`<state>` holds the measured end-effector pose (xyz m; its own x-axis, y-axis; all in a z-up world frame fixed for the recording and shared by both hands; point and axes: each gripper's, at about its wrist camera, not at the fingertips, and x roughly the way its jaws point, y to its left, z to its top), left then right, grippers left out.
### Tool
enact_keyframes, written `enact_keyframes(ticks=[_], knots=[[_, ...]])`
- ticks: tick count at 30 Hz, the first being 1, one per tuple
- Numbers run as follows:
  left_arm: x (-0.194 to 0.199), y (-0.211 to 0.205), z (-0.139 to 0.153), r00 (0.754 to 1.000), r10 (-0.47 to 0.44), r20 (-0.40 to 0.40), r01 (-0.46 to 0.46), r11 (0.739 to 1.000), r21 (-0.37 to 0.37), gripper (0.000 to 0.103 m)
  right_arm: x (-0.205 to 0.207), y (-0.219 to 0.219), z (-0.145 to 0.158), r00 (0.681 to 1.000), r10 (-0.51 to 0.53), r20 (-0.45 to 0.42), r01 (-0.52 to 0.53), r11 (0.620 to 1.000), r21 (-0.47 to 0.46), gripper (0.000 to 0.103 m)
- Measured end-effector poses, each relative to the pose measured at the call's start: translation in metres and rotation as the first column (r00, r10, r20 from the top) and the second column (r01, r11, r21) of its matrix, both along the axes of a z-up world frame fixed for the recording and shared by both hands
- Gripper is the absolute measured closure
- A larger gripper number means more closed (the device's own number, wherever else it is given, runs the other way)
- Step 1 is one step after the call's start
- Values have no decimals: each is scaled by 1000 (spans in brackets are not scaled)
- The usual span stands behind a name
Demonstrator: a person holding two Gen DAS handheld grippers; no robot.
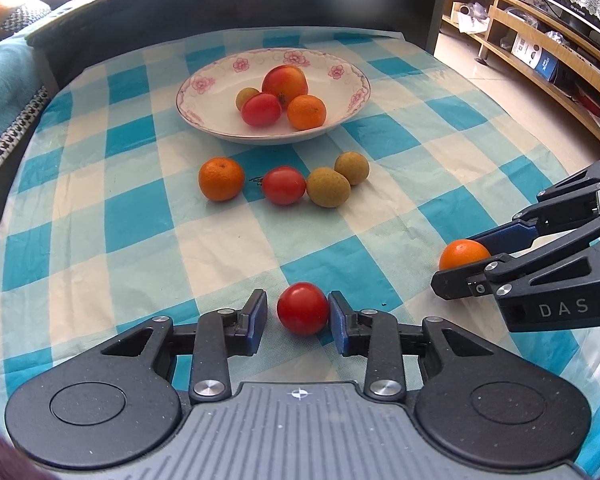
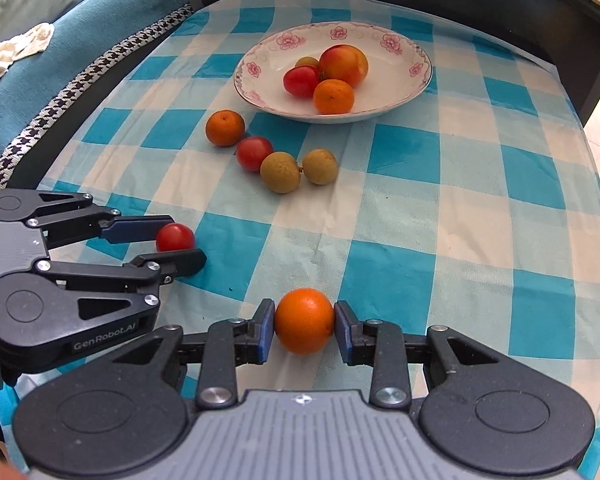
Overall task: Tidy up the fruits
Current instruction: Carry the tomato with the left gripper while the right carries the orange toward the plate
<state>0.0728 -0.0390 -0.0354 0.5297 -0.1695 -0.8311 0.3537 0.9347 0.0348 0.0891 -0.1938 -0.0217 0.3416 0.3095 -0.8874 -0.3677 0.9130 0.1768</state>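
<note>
The left gripper (image 1: pixel 298 310) brackets a glossy red tomato (image 1: pixel 303 308) resting on the checked worktop (image 1: pixel 140 220); its right pad touches, while the left pad appears slightly apart, so no firm grip is evident. The right gripper (image 2: pixel 304 322) clamps a round mandarin (image 2: pixel 304 321), both pads pressed against it. The right wrist view alone confirms this contact. The floral bowl (image 1: pixel 204 108) holds four fruits.

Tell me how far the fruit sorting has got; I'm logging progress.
Four fruits already sit in the bowl. The left gripper brackets a tomato, one pad apart from it; the right gripper is shut on an orange. Four fruits remain loose on the cloth.
</note>
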Motion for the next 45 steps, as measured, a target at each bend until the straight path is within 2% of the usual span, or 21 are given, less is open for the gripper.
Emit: enact_keyframes(ticks=[8,12,14,28,45], knots=[[-2,-1,0,1000,1,6,-1,1000,7,61,-2,1,1,1000,19,5,-19,1000,-13,69],[-3,-3,1,1000,-8,3,8,1000,5,68,-5,2,1,999,39,11,-39,999,-29,69],[-3,-4,1,1000,-13,2,13,1000,7,68,-6,3,1,998,53,14,-53,998,-35,69],[4,-7,11,1000,-1,5,1,999,-50,69,6,-13,15,999,-21,32,20,999,30,69],[14,-5,22,999,25,29,-22,996,-88,69,15,-2,23,998,-20,52,17,998,61,69]])
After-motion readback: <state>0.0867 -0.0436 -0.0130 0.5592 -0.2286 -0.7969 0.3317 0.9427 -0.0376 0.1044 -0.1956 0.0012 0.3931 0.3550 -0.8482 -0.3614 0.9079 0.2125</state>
